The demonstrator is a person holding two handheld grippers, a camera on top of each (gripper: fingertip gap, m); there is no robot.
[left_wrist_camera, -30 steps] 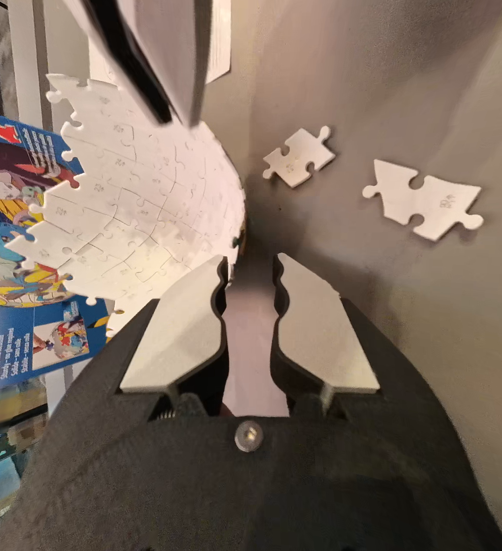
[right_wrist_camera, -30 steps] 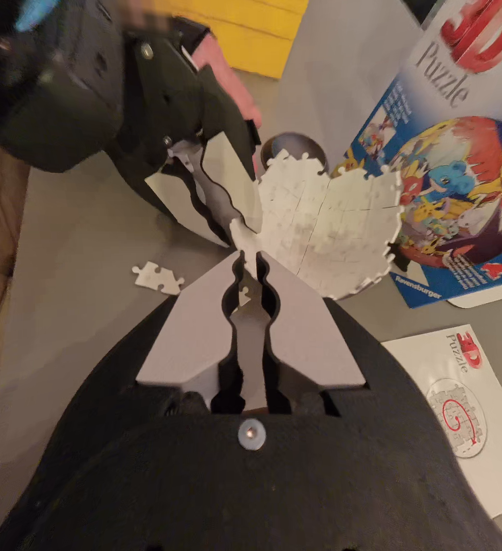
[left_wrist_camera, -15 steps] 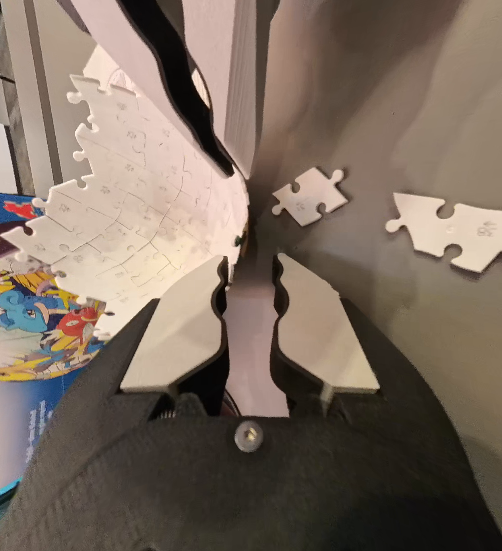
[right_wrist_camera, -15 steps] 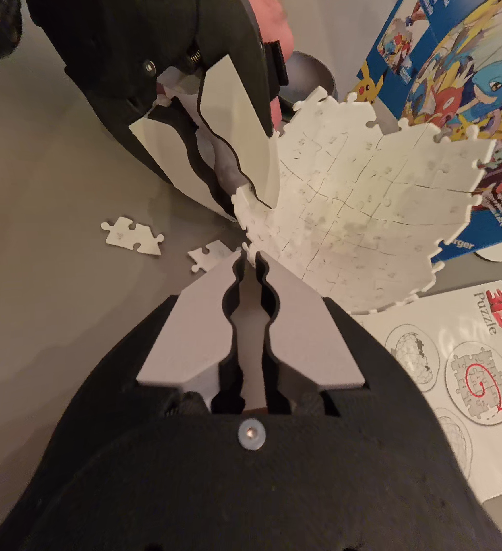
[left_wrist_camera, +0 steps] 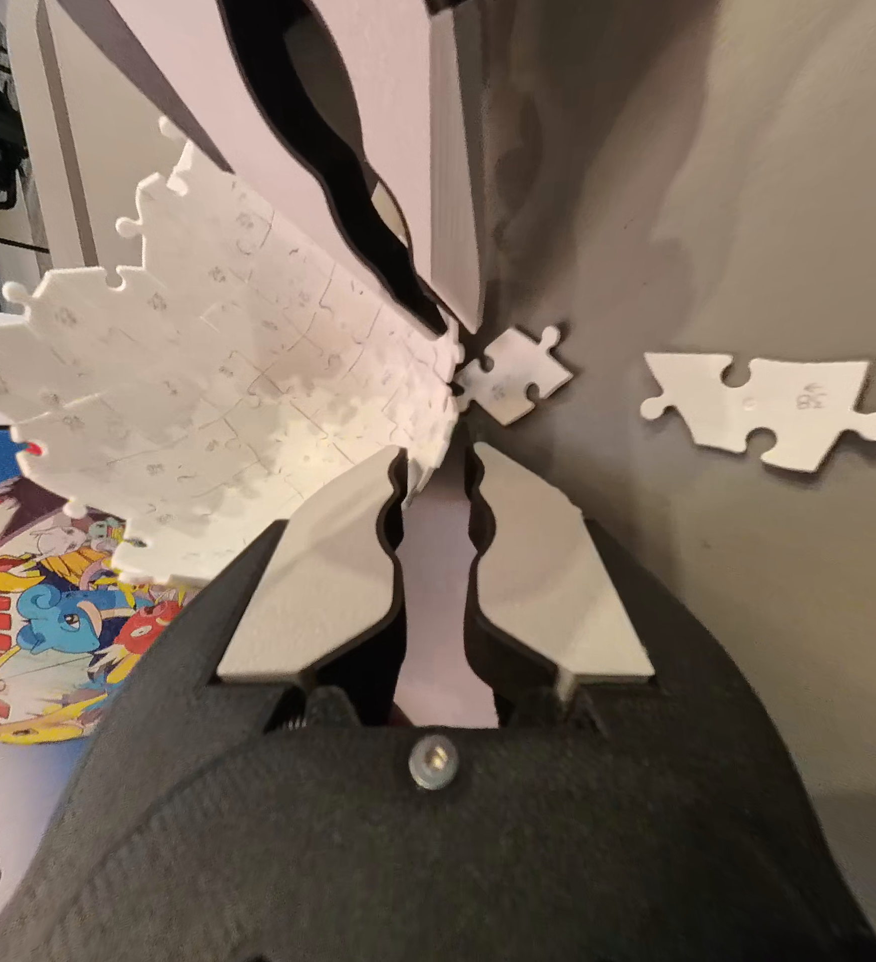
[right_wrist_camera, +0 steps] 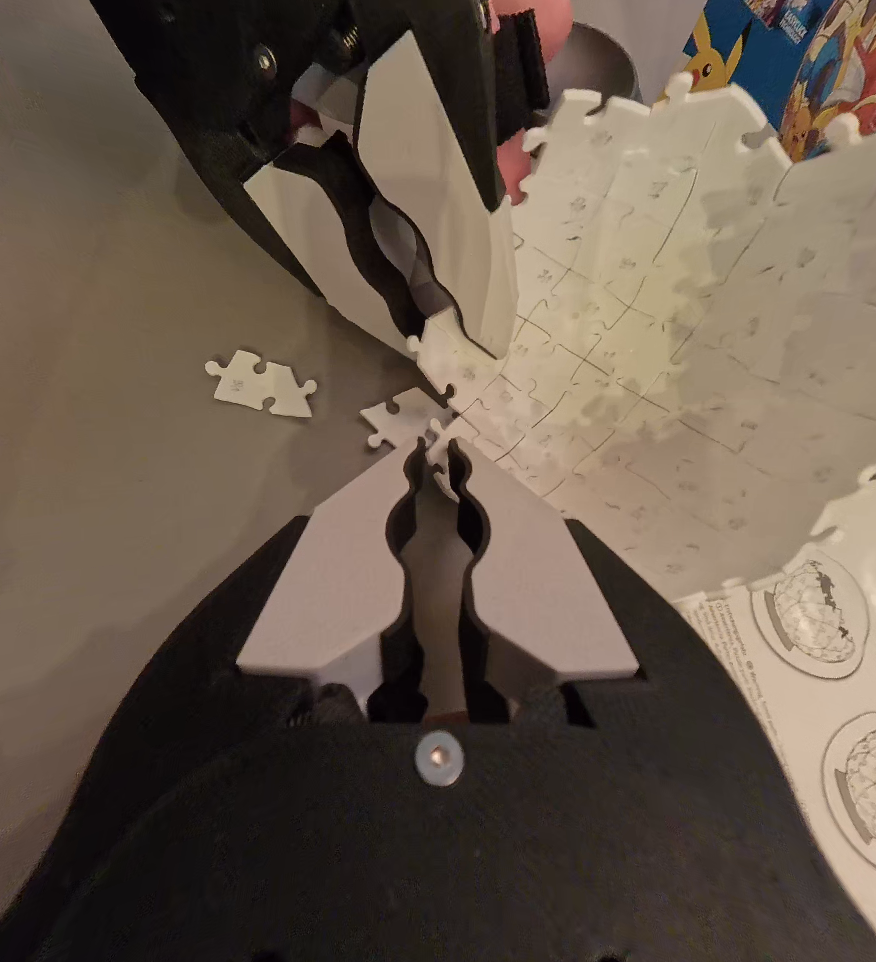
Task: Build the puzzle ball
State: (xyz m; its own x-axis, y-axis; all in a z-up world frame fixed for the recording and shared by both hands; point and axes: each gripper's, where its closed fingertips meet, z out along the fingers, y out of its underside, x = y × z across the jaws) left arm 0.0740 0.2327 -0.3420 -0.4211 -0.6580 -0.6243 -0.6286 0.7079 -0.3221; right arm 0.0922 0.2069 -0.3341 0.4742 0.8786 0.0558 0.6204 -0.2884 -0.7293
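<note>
Together, two claws gripped the half-built puzzle ball (right_wrist_camera: 685, 323), a white shell tilted open above the grey bench (right_wrist_camera: 87, 312), steadying its rim for the next piece. The left claw (left_wrist_camera: 433, 453) and right claw (right_wrist_camera: 435, 447), angled inward, each pinched the shell's edge, nearly closed. Two loose pieces (left_wrist_camera: 768, 411) lay just beside.

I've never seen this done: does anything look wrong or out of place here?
Nothing looks broken or spilled. The half-built shell is tilted, pinched at its rim by the left gripper and right gripper. A loose piece lies on the table; a second piece sits partly behind the rim.
</note>
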